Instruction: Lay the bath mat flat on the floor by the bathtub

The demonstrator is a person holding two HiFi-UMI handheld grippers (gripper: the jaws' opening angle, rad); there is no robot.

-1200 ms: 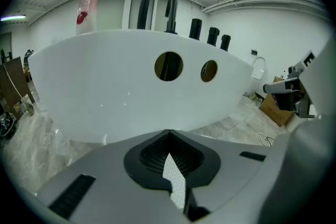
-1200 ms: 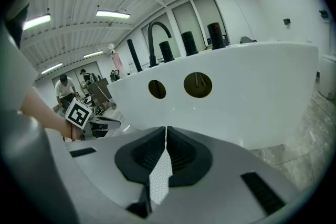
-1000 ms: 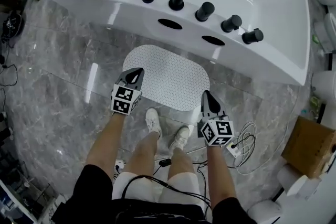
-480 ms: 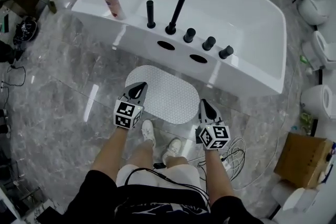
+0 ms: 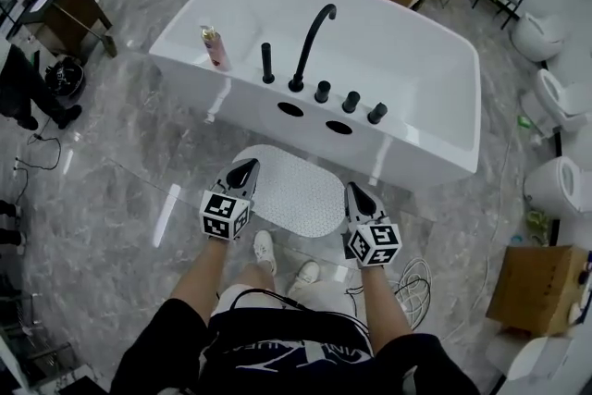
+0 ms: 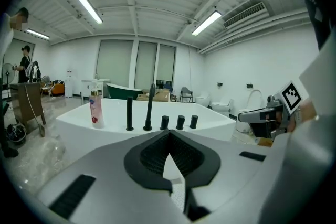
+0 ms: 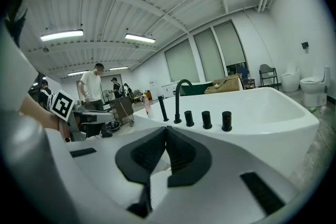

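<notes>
Head has lifted since before, so more room shows | pink bottle [image 5: 215,46] on tub rim at 11 o'clock, label too small to read | left gripper [image 5: 247,165] jaws pressed together, holding nothing | bath mat [image 5: 296,185] flat on floor at 12 o'clock, just beside bathtub [image 5: 416,143], so the job looks done | right gripper [image 5: 352,188] jaws pressed together, holding nothing
</notes>
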